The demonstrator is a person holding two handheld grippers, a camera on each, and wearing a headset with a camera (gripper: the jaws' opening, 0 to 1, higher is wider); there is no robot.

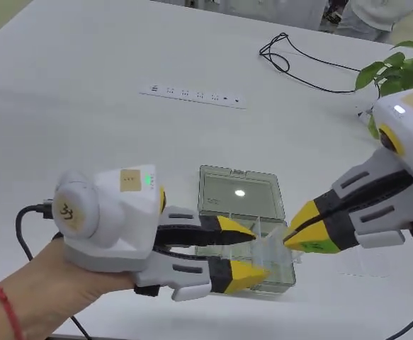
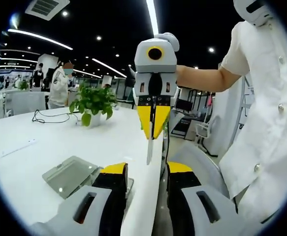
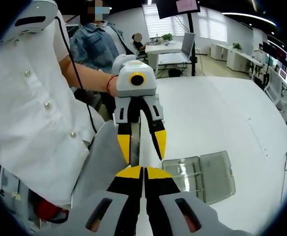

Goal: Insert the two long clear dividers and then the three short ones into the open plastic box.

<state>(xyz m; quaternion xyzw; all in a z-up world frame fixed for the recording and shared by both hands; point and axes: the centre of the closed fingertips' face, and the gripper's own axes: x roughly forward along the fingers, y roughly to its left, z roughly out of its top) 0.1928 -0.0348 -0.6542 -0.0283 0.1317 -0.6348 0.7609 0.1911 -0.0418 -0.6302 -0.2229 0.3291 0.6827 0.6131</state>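
The open box (image 1: pixel 280 286) sits by the near edge of the desk (image 1: pixel 86 106), with its lid (image 1: pixel 238 191) folded flat behind it. Just above it, our right gripper (image 1: pixel 300 239) has its jaws pinched together on one end of a clear divider (image 2: pixel 149 150), a thin strip held on edge. Our left gripper (image 1: pixel 245 251) faces it with jaws spread wide, one on each side of the strip's free end. In the right gripper view they stand beside the strip and, as far as we can tell, do not touch it. We cannot say whether this divider is long or short, nor how many already stand in the box, because clear plastic against clear plastic blurs.

We judge the strip to be light, stiff but a little springy, and slick, so it could pivot or slide when gripped at one end. We would hold its flat faces near each end, squeeze gently so it does not crack, keep it upright and press it down evenly. A power strip (image 1: pixel 192 94) lies well apart, toward the far edge.
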